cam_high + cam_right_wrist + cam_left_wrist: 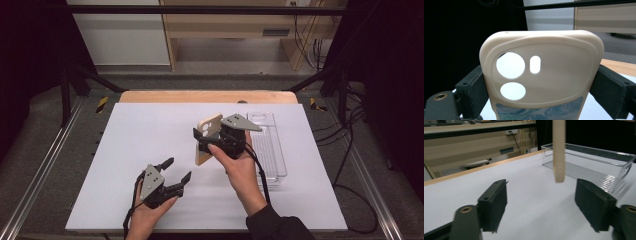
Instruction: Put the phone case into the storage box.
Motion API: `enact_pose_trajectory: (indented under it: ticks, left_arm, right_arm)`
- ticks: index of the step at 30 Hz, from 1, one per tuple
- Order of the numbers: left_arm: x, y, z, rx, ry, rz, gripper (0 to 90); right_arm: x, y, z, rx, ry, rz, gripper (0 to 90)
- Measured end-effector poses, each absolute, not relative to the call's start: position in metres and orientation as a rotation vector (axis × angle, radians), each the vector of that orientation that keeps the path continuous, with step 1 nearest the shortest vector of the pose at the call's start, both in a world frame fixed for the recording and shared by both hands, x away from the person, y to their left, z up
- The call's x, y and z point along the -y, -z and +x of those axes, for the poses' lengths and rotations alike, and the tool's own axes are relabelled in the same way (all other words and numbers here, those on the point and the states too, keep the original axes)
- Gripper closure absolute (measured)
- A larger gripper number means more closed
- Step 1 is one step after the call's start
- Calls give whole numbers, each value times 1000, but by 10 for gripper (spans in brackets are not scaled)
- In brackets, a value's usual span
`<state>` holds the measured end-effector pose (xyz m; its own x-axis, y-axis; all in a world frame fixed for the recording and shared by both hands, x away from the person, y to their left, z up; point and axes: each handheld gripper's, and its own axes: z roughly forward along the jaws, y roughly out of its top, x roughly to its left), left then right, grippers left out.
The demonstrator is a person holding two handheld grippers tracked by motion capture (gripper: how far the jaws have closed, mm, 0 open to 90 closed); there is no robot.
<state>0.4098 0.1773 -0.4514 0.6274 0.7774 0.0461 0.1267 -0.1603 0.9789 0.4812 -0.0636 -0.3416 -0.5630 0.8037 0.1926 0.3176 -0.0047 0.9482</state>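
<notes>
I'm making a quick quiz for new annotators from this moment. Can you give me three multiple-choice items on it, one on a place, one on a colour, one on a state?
1. Where does the clear plastic tray lie on the table?
A. on its right part, beyond the right gripper
B. at its left edge
C. under the left gripper

2. What colour is the phone case?
A. black
B. cream
C. red

3. How do the jaws of the left gripper stand?
A. shut on the case
B. shut on nothing
C. open, with nothing between them

Key:
1 A, the high view shows the tray to the right of the right gripper.
2 B, the right gripper view shows a cream case with camera holes, clamped by its sides.
3 C, the left gripper view shows the pads wide apart over bare table.
</notes>
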Motion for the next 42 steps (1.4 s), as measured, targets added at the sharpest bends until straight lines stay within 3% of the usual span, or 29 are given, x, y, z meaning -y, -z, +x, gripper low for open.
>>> enact_pose_trajectory:
  ticks: [1,20,42]
  left_arm:
    - [-182,451,411,-772,-677,1654,170]
    - [-263,450,401,-968,-712,1569,101]
    - [-283,453,407,-988,-737,1521,59]
  right_arm:
    - [68,337,483,-1866,-1597,1177,113]
    - [115,298,510,-1812,-1502,1184,115]
    - [172,290,529,-1671,-1436,1259,115]
